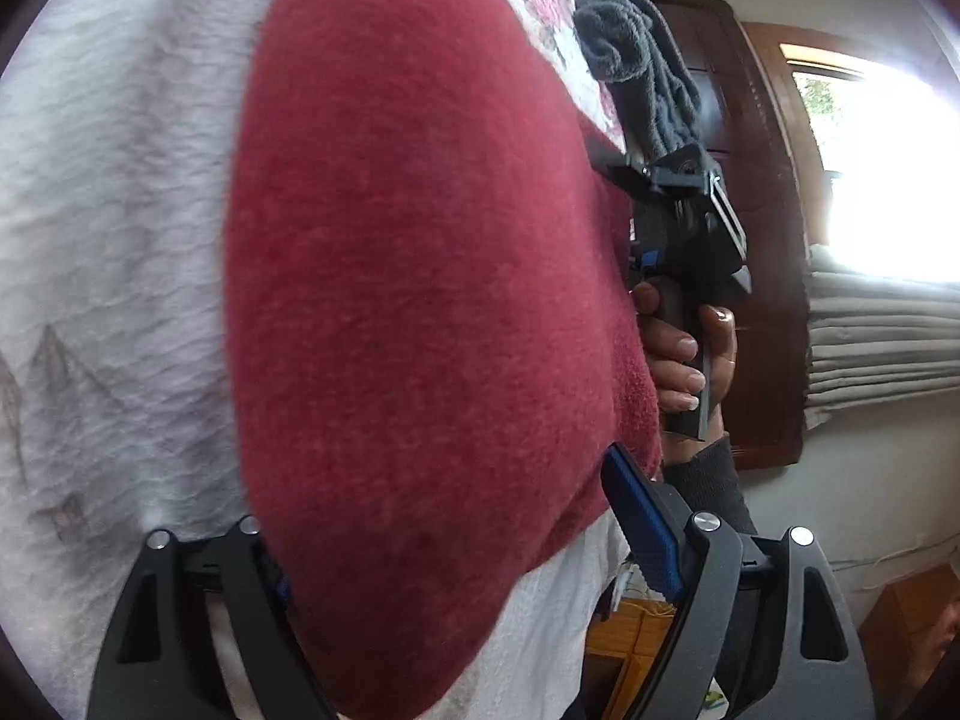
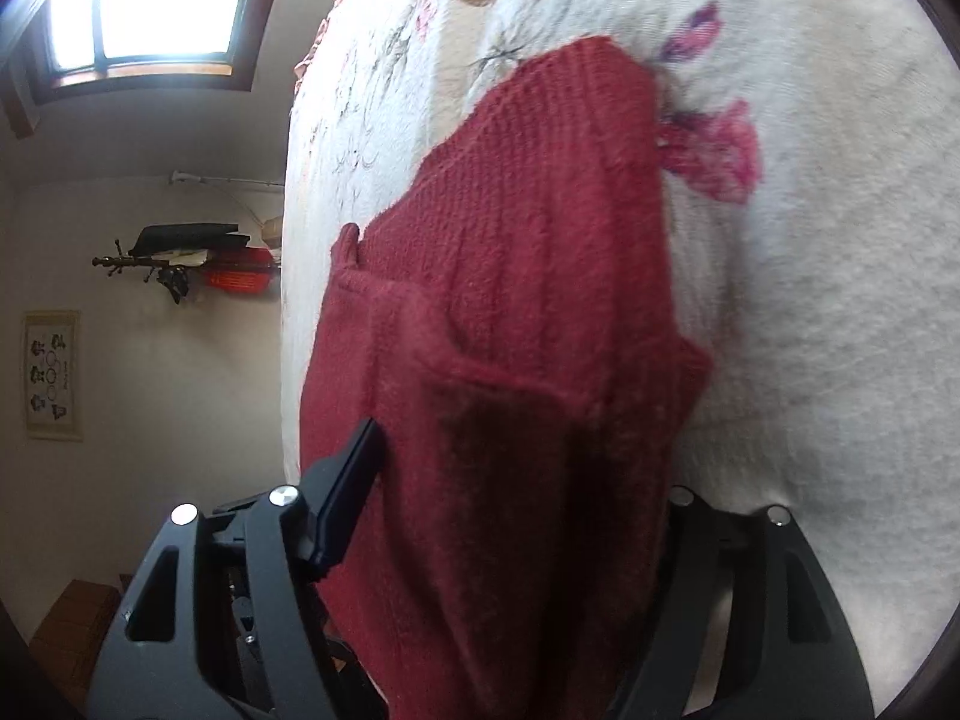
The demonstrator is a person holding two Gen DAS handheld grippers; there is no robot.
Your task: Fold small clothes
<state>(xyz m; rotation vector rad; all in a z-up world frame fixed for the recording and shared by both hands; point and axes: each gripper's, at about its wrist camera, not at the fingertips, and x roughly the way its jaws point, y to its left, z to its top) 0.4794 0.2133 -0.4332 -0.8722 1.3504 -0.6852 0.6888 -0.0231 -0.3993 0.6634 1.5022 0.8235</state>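
Observation:
A dark red knit garment (image 2: 540, 276) lies on a white flowered blanket (image 2: 810, 300). Its near end fills the space between the fingers of my right gripper (image 2: 516, 468). The left finger (image 2: 354, 480) stands well off the cloth and the right finger is hidden under it, so the jaws are wide apart. In the left wrist view the red garment (image 1: 420, 300) bulges close to the lens between the fingers of my left gripper (image 1: 444, 510). The blue-padded right finger (image 1: 642, 534) stands clear; the left finger is covered. A hand (image 1: 678, 354) holds the right gripper (image 1: 630, 171) at the garment's far edge.
A crumpled grey cloth (image 1: 642, 66) lies on the blanket (image 1: 108, 240) beyond the right gripper. A dark wooden door (image 1: 762, 240), a bright window (image 1: 888, 168) and folded grey curtains (image 1: 882, 354) are beyond the bed. A wall rack (image 2: 192, 258) hangs past the bed edge.

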